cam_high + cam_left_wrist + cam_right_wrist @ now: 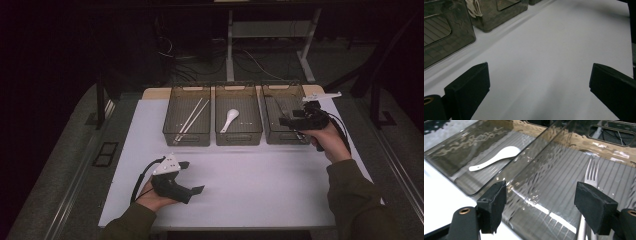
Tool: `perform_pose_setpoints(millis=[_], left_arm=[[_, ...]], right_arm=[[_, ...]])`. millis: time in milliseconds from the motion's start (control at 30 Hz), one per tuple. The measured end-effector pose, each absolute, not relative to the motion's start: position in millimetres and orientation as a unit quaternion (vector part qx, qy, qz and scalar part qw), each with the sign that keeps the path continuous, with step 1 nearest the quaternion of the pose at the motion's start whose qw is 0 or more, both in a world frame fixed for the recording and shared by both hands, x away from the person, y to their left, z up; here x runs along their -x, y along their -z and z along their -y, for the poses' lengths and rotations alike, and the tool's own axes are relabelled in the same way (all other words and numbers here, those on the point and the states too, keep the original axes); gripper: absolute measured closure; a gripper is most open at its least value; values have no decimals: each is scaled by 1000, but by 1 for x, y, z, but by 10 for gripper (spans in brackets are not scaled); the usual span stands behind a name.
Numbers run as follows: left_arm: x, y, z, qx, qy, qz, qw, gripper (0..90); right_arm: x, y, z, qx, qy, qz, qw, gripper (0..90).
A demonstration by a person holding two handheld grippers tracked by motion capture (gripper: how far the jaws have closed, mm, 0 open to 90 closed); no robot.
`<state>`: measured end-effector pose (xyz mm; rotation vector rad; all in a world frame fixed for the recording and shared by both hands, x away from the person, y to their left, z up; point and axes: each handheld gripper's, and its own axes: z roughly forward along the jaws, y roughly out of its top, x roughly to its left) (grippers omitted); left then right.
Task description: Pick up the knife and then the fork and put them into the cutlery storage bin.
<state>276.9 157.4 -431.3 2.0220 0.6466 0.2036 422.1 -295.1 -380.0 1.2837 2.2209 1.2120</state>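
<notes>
Three smoky translucent plastic bins stand side by side along the far edge of the white tabletop [240, 175]. The left bin [187, 116] holds a pair of pale chopsticks [192, 119] lying lengthwise. The middle bin [238, 115] holds a white ceramic soup spoon [230, 119]. The right bin [285, 114] holds a silver metal fork [592, 173] flat on its ribbed floor, tines toward the far wall.

The right gripper [292, 121] hovers over the right bin near its front rim; its jaws are spread wide with nothing between them, and the fork lies below them. The left gripper [192, 176] sits low near the front left of the tabletop, jaws likewise spread apart and empty over bare surface.
</notes>
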Motion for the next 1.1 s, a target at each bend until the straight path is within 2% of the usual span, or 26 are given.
perform_pose_setpoints(millis=[233, 1100], left_arm=[[-277, 430, -158, -828, -83, -268, 485, 24], [-274, 430, -157, -830, -84, -263, 486, 27]], right_arm=[[-398, 381, 292, -430, -444, -772, 152, 215], [-324, 395, 290, -377, -474, -781, 152, 189]])
